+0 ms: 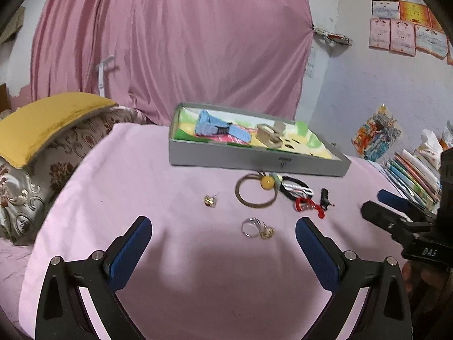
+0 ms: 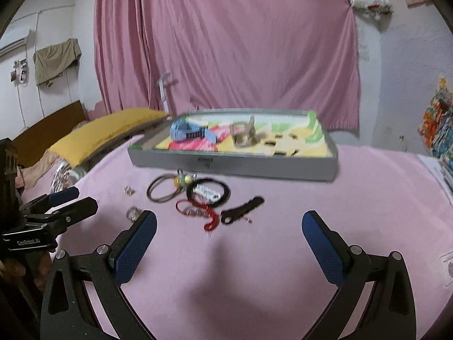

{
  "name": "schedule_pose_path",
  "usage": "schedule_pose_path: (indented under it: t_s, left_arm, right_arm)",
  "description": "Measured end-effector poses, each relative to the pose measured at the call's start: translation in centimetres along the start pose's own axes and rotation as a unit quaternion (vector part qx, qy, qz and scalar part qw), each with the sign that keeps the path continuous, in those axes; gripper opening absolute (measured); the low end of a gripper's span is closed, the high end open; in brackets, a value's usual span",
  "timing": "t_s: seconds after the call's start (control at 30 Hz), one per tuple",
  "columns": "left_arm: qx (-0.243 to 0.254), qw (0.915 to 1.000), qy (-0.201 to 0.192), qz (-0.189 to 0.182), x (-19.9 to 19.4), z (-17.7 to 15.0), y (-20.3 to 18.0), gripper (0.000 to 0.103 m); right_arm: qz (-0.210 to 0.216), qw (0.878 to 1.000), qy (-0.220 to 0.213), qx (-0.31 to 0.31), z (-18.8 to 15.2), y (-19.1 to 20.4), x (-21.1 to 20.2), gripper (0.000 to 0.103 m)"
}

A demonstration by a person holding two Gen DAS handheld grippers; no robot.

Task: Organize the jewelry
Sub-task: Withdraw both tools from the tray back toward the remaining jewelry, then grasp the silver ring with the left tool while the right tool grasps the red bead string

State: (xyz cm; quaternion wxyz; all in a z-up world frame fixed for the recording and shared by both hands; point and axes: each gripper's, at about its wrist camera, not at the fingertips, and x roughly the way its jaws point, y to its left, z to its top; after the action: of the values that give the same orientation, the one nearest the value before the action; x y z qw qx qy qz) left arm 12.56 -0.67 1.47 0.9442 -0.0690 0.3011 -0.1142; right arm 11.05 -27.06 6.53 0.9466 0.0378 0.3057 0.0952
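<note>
Tools first: the left tool point(image 1: 223, 226) hangs low over the pink bedsheet point(image 1: 141, 175) with its blue-padded fingers point(image 1: 133, 252) spread wide and nothing between them. The right tool point(image 2: 229, 223) is likewise spread wide and empty, a little to the right of the left one; each shows at the edge of the other's view.

Just beyond the left tool's fingertips lies a silver ring point(image 1: 250, 227) touching a small gold piece point(image 1: 267, 231). Farther and to the left sits a small gold stud point(image 1: 211, 200), apart from the rest. Right of it lies a thin brown hair loop point(image 1: 254, 194) with a yellow bead point(image 1: 267, 182) on its far rim. Touching that on the right is a black hair tie with white bands point(image 1: 296, 189), and nearer, a red cord with clear beads point(image 1: 307, 206). A small black clip point(image 2: 242, 212) lies at the right end of the group, closest to the right tool's gap.

Beyond the jewelry, at the far side of the bed, stands a shallow grey box point(image 1: 254, 161), open on top, with a colourful lining. Inside it lie a blue watch point(image 1: 218, 129) on the left and a beige bracelet-like piece point(image 1: 269, 136) near the middle.

A yellow pillow point(image 1: 48, 121) lies at the far left, and a pink curtain point(image 1: 175, 42) hangs behind.
</note>
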Motion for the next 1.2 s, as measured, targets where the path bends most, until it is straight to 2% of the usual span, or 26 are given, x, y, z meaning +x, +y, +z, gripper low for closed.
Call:
schedule_pose_path:
  t_s: [0.1,0.27,0.47,0.53,0.73,0.83,1.0,1.2]
  left_arm:
    - [-0.002,0.9997,0.022,-0.013,0.7,-0.1,0.0,0.086]
    - [-0.009,0.9975,0.062,-0.034,2.2,-0.2,0.0,0.064]
    - [0.013,0.9950,0.091,-0.039,3.6,0.0,-0.6,0.053]
    - [0.021,0.9942,0.099,-0.038,3.8,0.2,-0.8,0.052]
    - [0.051,0.9920,0.111,-0.035,4.1,0.4,-1.4,0.045]
    - [0.073,0.9898,0.116,-0.038,4.2,0.5,-1.9,0.040]
    - [0.107,0.9854,0.125,-0.047,4.5,0.7,-2.4,0.035]
    - [0.133,0.9808,0.131,-0.055,5.0,1.0,-2.8,0.032]
  right_arm:
    - [0.004,1.000,0.020,-0.007,-0.3,0.4,0.8,0.096]
    - [0.028,0.998,0.058,-0.014,-0.2,0.8,2.1,0.068]
    - [0.057,0.992,0.111,-0.018,-0.1,1.1,4.3,0.044]
    - [0.061,0.990,0.125,-0.017,-0.1,1.2,5.0,0.040]
    - [0.059,0.987,0.144,-0.035,0.4,1.9,6.1,0.036]
    - [0.062,0.986,0.150,-0.048,0.9,2.4,6.8,0.029]
    - [0.075,0.983,0.157,-0.059,1.6,2.9,7.8,0.025]
    - [0.081,0.981,0.161,-0.073,2.0,3.3,8.4,0.024]
